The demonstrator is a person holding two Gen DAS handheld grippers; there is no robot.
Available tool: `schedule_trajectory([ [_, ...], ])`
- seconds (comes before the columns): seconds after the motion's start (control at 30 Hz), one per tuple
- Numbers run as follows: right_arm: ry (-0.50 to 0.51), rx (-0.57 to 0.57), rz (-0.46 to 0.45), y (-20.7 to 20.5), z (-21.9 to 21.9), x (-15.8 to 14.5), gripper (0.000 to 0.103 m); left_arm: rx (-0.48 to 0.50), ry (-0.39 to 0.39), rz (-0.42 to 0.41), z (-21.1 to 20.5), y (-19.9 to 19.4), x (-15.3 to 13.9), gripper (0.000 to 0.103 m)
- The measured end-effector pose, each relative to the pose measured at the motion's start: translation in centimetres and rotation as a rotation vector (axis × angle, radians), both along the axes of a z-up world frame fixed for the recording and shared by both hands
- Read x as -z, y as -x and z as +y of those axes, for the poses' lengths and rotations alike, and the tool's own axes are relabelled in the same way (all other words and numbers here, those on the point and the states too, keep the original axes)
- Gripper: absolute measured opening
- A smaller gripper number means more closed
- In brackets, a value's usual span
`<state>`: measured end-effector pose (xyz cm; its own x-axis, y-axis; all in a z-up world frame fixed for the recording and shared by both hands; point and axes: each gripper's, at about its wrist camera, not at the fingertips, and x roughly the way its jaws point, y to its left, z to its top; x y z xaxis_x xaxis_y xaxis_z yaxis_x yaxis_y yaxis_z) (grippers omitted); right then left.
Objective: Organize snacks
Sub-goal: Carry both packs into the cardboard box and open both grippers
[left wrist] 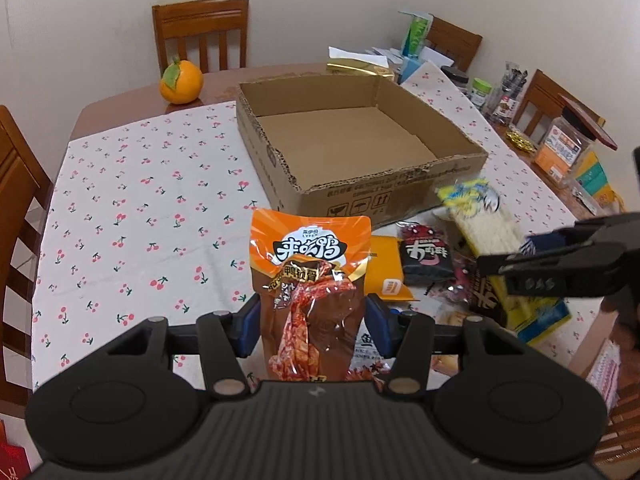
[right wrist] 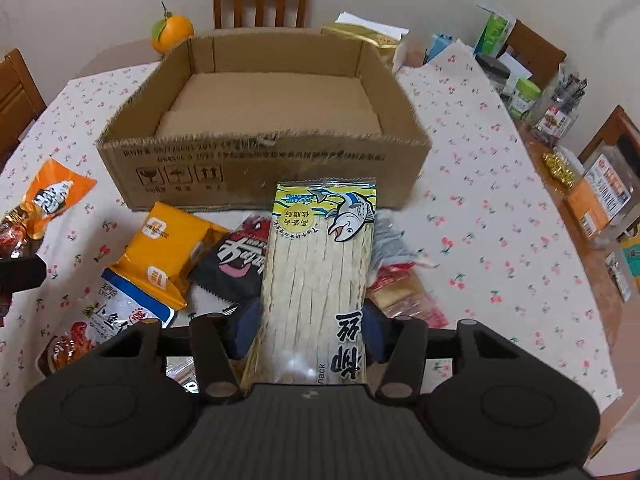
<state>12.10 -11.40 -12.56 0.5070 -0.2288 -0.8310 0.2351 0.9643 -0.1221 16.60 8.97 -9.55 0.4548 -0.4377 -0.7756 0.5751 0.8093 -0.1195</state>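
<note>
My left gripper is shut on an orange duck-snack packet, which stands upright between its blue pads in front of the box. My right gripper is shut on a long clear packet of pale fish strips, with a pad against each long side. That packet points toward the near wall of the cardboard box, which is low, open-topped and empty inside. Under the right gripper lies a pile of snacks: a yellow packet, a black one, a white-and-blue one and a red one.
A cherry-print cloth covers the wooden table. An orange fruit sits at the far left corner. Jars and cans line the right edge, with a gold bag behind the box. Wooden chairs stand around the table.
</note>
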Motion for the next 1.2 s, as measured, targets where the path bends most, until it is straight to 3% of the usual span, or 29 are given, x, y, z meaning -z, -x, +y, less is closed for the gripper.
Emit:
schedule_trajectory([
  [0.23, -0.036, -0.078, -0.012, 0.9, -1.2, -4.2, 0.058, 0.017, -0.018, 0.008, 0.2, 0.3, -2.2, 0.052],
  [0.4, -0.034, -0.150, -0.047, -0.7, -2.5, -6.6, 0.058, 0.001, -0.027, -0.024, -0.7, 0.2, -4.0, 0.052],
  [0.63, -0.063, -0.245, -0.100, -6.4, -5.9, -8.1, 0.059, -0.059, -0.018, -0.065, -3.6, -1.6, -5.9, 0.052],
  [0.9, -0.051, -0.326, -0.133, -14.7, -9.7, -7.9, 0.060, -0.138, -0.023, -0.098, -7.5, -4.3, -6.4, 0.052],
  [0.93, -0.043, -0.337, -0.145, -15.6, -10.0, -7.7, 0.063, -0.151, -0.026, -0.099, -7.9, -4.7, -6.4, 0.052],
  [1.0, -0.033, -0.351, -0.159, -17.0, -10.6, -7.2, 0.083, -0.169, -0.028, -0.098, -8.7, -5.4, -6.2, 0.052],
  [1.13, -0.027, -0.365, -0.155, -16.9, -11.6, -6.0, 0.089, -0.190, -0.038, -0.092, -10.3, -6.9, -5.6, 0.052],
  [1.2, -0.043, -0.368, -0.164, -15.5, -12.1, -5.7, 0.100, -0.190, -0.043, -0.085, -11.1, -7.7, -5.3, 0.052],
])
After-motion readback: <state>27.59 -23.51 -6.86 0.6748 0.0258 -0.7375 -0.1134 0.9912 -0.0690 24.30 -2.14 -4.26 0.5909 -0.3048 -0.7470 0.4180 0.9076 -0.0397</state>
